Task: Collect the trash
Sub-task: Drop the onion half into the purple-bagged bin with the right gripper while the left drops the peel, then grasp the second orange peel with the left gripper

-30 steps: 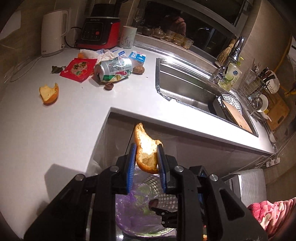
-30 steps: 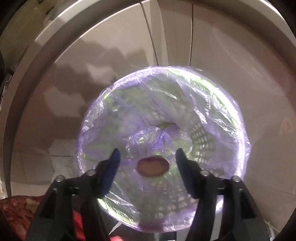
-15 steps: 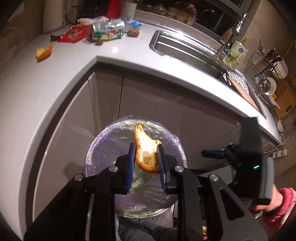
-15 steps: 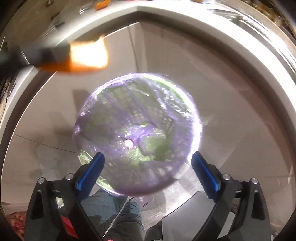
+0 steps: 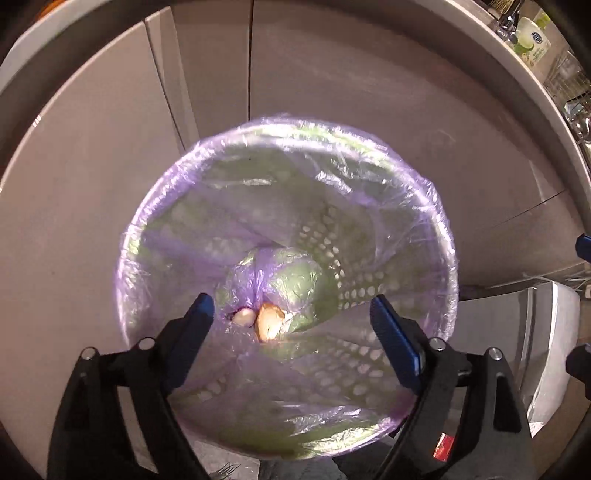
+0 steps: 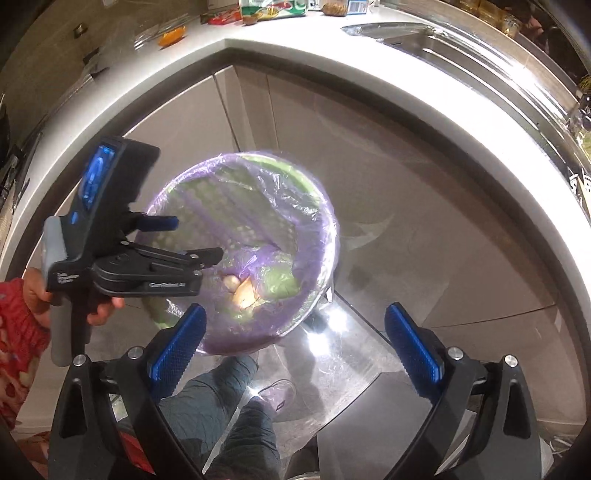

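Note:
A green perforated bin lined with a purple bag (image 5: 417, 192) (image 6: 317, 206) stands on the floor by the cabinets. At its bottom lie an orange peel (image 5: 269, 325) (image 6: 245, 293) and a small pale scrap (image 5: 244, 316) (image 6: 232, 282). My left gripper (image 5: 291, 321) hangs straight over the bin, its jaws opening wide with nothing between the blue pads. In the right wrist view the left gripper (image 6: 184, 238) reaches in over the bin's left rim. My right gripper (image 6: 295, 339) is open and empty, higher up at the bin's near edge.
The white counter (image 6: 332, 62) curves above the cabinet doors (image 5: 92, 147). On it lie another orange peel (image 6: 171, 36), wrappers (image 6: 221, 16) and a can (image 6: 273, 7). The sink (image 6: 443, 40) is at right. A person's legs (image 6: 221, 406) and a shoe stand below the bin.
The left gripper dropped down over the bin and let go of the orange peel, which now lies at the bottom. The right gripper opened wide, dropped its scrap and pulled up and back.

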